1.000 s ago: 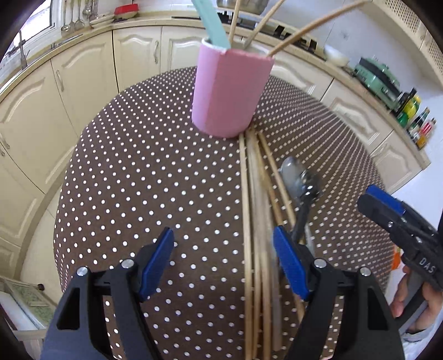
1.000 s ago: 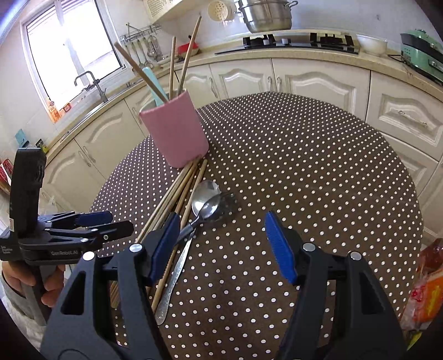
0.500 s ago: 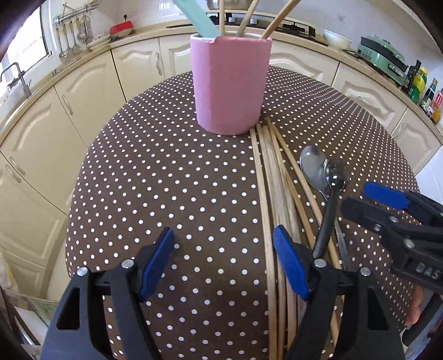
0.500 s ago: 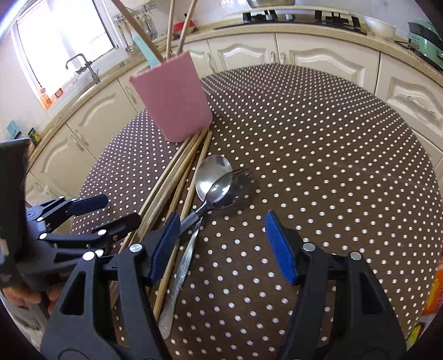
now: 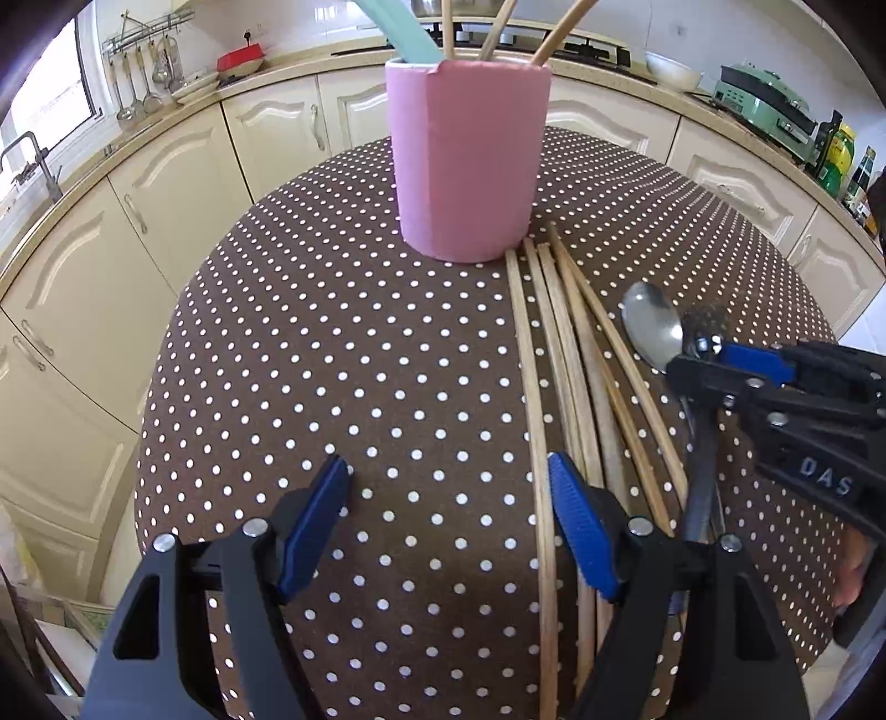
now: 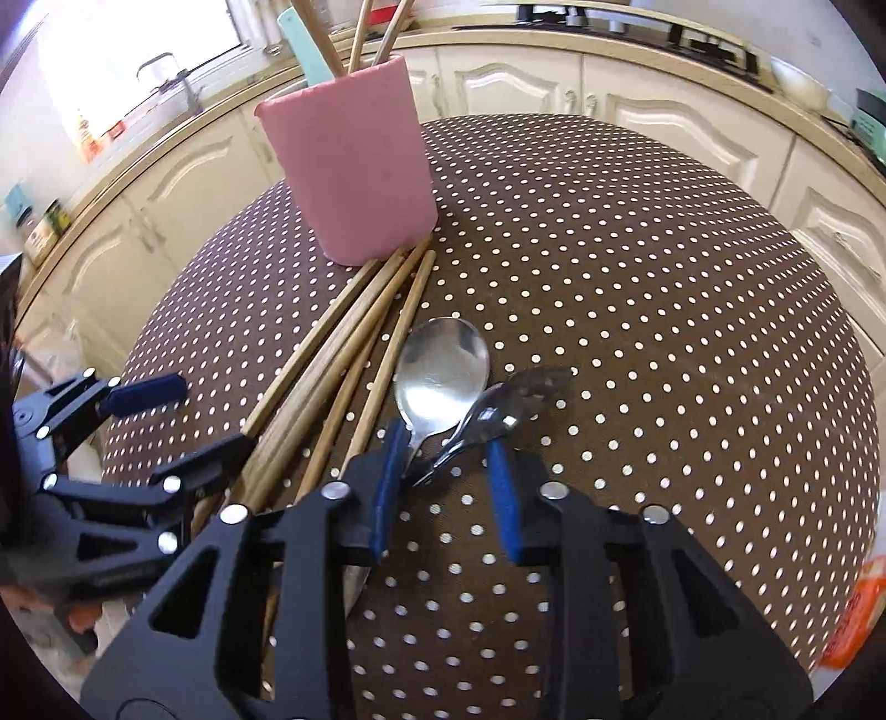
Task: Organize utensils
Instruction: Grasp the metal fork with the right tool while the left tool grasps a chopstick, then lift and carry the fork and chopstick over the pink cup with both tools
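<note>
- Right gripper (image 6: 443, 471) down over the necks of two metal utensils, blue pads partly closed and straddling both stems; not yet pinching, by the look — gaps visible at each side.
- Spoon (image 6: 443, 371) flat on the dotted tablecloth (image 6: 637, 310), bowl up, just beside the loose chopsticks (image 6: 354, 332); darker fork (image 6: 509, 404) crossing over the spoon's neck, its tines hard to make out.
- Likely handling: both pieces stiff, light, polished and thin — prone to slip or pivot in the pads. Best hold probably at the narrow stem just behind the head, squarely across the flat; two stacked stems could scissor apart, so taking one at a time seems safer.
- Left gripper (image 5: 448, 520) low over the cloth, fingers wide apart, holding nothing; right-hand pad right next to the chopstick bundle (image 5: 559, 354).
- Chopsticks in a loose fan, far ends touching or nearly touching the foot of the pink cup (image 5: 468, 160); light, rigid, apt to roll.
- Pink cup upright near the table's far side; inside, a pale teal handle (image 5: 401, 30) and several wooden sticks (image 5: 498, 39) leaning out over the rim. Room left inside — cannot tell how much.
- Sorting judged partly done: some items stowed, spoon, fork and chopsticks not yet in.
</note>
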The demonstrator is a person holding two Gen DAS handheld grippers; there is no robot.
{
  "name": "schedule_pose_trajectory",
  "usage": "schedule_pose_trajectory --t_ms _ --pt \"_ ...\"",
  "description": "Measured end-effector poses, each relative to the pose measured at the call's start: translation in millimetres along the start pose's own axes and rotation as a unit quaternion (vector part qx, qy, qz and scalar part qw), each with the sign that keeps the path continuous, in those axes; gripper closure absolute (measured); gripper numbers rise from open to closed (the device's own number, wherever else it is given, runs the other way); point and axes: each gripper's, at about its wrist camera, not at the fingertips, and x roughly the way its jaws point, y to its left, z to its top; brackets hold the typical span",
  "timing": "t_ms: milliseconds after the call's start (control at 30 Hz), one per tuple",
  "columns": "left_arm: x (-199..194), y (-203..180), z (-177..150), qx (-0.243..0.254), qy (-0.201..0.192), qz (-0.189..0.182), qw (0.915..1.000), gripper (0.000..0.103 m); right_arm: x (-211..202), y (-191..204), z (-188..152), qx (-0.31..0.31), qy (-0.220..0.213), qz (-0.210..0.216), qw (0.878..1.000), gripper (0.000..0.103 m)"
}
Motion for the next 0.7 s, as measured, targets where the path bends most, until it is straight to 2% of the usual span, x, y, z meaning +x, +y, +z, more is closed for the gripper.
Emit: schedule_pose_trajectory --t_ms 100,267,333,567,600,667,700 --pt "2.0 -1.1 5.7 -0.001 0.002 -0.005 1.0 0.03 -1.7 -12.3 0.5 -0.005 0.018 0.024 1.0 0.081" --pt "10.8 -4.0 21.4 0.0 0.01 -0.009 0.9999 0.032 -7.6 -28.4 3.2 -0.018 0.04 0.017 0.999 0.084" --pt "14.2 -8.0 28.9 0.009 0.015 -0.011 0.9998 0.049 -8.4 -32.7 4.1 -0.018 0.044 0.02 0.999 0.088" --pt "29.1 -21.3 59.7 0.026 0.037 -0.008 0.999 0.065 -8.7 -37.4 4.2 -0.018 0.052 0.024 0.998 0.09" --pt "30.6 -23.5 63.1 0.029 0.037 -0.007 0.9989 0.07 -8.1 -36.4 5.5 -0.017 0.053 0.023 0.998 0.09" --pt "32.1 -28.3 67.3 0.035 0.038 -0.014 0.9986 0.086 -8.0 -38.6 6.6 -0.012 0.052 0.025 0.998 0.092" --pt "32.1 -30.2 68.2 0.035 0.037 -0.017 0.9986 0.097 -8.4 -39.4 7.9 -0.01 0.049 0.024 0.998 0.093"
